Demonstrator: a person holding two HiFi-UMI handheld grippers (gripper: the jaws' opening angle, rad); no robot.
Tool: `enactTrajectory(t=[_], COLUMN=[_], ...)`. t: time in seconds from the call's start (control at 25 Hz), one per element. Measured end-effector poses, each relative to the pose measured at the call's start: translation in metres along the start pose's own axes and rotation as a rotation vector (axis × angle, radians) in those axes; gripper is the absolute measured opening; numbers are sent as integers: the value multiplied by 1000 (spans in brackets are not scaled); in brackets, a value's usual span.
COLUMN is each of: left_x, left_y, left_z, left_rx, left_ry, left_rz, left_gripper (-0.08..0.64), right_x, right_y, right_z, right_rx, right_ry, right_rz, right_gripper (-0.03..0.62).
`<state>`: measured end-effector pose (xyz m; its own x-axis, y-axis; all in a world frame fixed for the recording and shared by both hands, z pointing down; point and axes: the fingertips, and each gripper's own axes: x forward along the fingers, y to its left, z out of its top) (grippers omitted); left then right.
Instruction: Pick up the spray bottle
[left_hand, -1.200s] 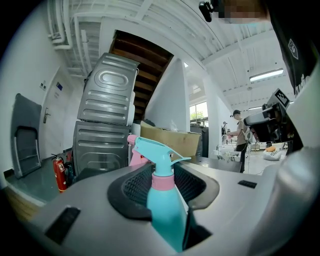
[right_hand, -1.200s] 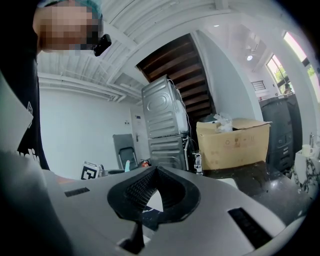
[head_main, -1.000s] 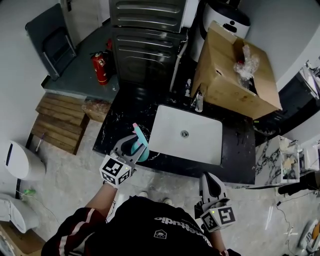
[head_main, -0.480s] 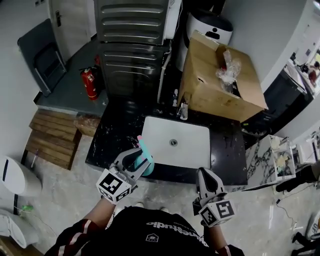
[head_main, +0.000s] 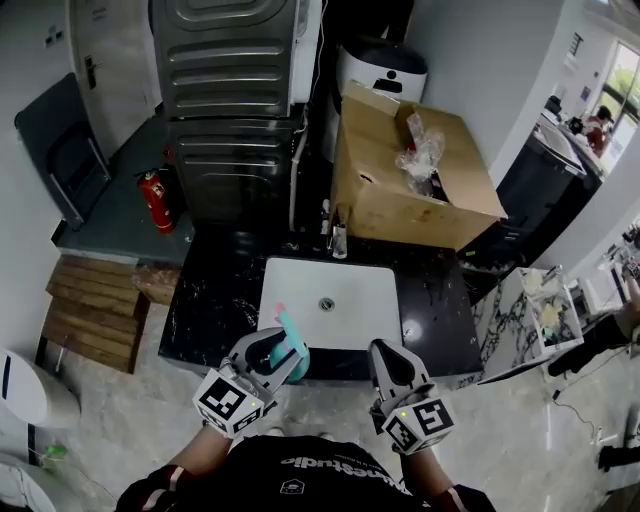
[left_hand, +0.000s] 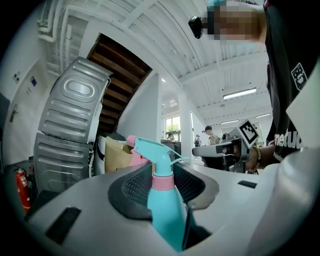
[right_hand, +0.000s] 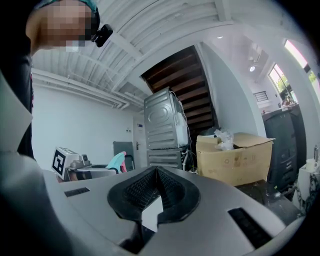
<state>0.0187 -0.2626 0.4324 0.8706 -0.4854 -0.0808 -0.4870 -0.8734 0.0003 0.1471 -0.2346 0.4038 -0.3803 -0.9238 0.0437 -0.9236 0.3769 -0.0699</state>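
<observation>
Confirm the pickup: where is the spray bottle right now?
Head view, lower left of centre: the spray bottle is clamped in the left claw, by the near left corner of the white sink.

- The black top (head_main: 320, 478) has short sleeves and carries white lettering across it, with a small white emblem below the lettering.
- Left of the black top, a dark sleeve (head_main: 152, 490) shows red and white stripes.
- Above the black top, a small black camera (right_hand: 102, 33) sits at the head.
- Ahead of the black top, the left gripper (head_main: 286, 352) and the right gripper (head_main: 385, 352) have smooth grey shells, and their black pads (right_hand: 140, 192) are finely ribbed.
- Each gripper bears a white marker cube (head_main: 230, 403) with black square patterns; the cube right of the black top (head_main: 420, 424) shows a small green light.
</observation>
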Motion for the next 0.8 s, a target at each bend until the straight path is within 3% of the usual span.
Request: enactTrajectory(t=[0.8], left_x=[9], left_y=[0], left_z=[6], left_rx=[24], left_ry=[-2], left_rz=[7], left_gripper=[141], right_x=[6], right_y=[-6], right_z=[1], right_rx=[-27], right_ry=[1], right_rz=[-15], right_gripper=[37])
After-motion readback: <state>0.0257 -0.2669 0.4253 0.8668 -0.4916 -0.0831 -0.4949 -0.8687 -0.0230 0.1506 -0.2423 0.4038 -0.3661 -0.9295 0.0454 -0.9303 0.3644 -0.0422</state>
